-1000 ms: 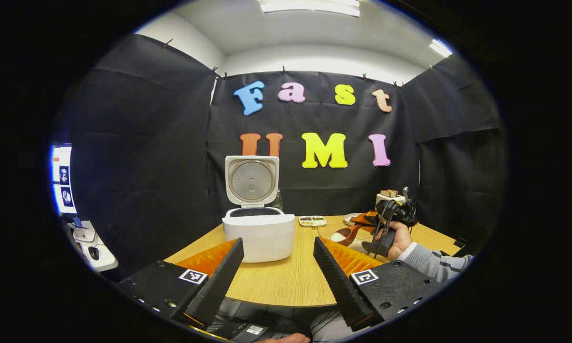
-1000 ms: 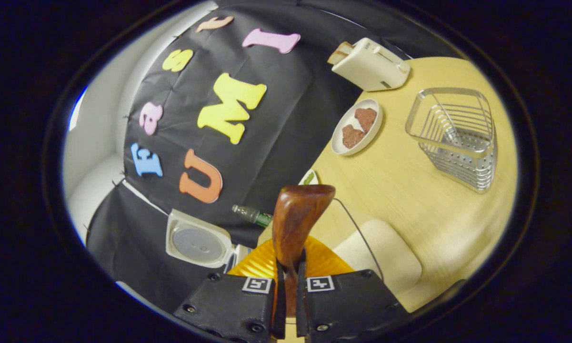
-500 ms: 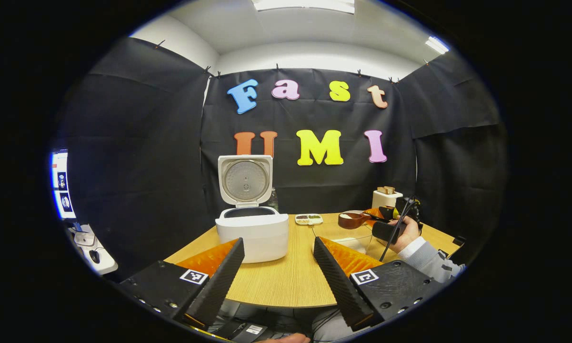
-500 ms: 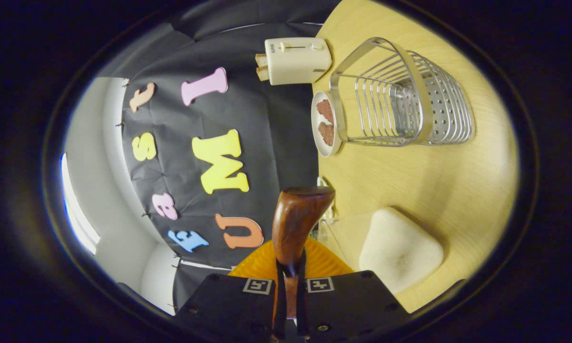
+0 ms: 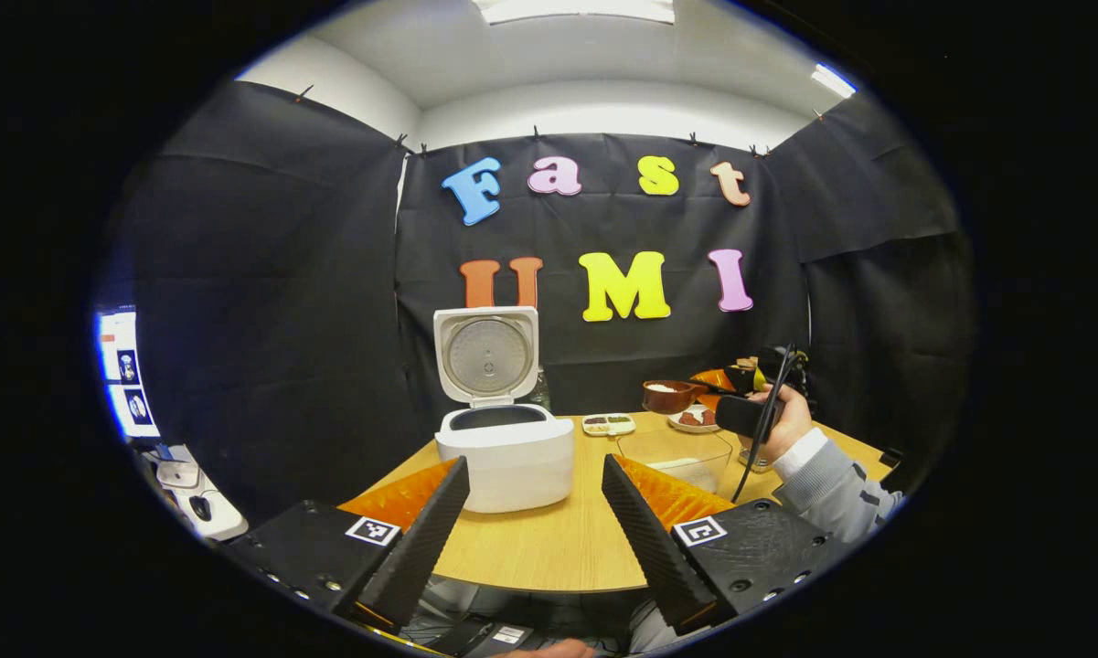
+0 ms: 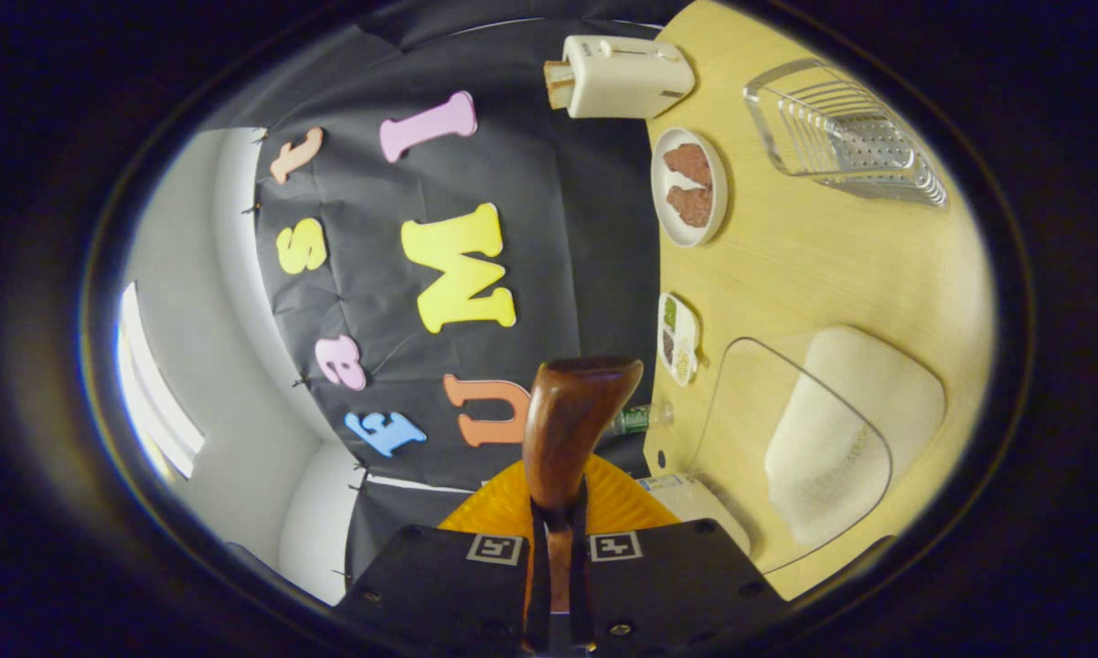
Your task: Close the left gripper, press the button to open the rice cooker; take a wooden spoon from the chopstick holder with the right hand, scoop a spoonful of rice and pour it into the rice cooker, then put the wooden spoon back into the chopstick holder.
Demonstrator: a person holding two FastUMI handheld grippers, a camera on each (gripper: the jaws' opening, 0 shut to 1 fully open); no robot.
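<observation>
The white rice cooker [image 5: 505, 452] stands on the table with its lid [image 5: 486, 355] raised. My left gripper [image 5: 535, 512] hovers open in front of it, nothing between its fingers. To the right, a hand holds my right gripper [image 5: 740, 388] above the clear rice box [image 5: 686, 454]. That gripper [image 6: 556, 548] is shut on the handle of the wooden spoon [image 6: 571, 420]. The spoon's bowl [image 5: 667, 395] is level and carries white rice. In the right gripper view the rice box [image 6: 823, 439] lies to the right, a corner of the cooker [image 6: 695, 498] near the fingers, and the wire chopstick holder [image 6: 841, 128] farther off.
A white toaster [image 6: 622, 78] stands by the wall. Near it are a plate with brown pieces [image 6: 690, 187], a small divided dish [image 6: 676, 338] and a bottle [image 6: 635, 420]. A sleeve [image 5: 832, 489] reaches over the table's right side.
The right gripper has risen out of the rice box with the spoon, turning it level with rice in its bowl. The chopstick holder has slid farther away. The left gripper has barely shifted.
</observation>
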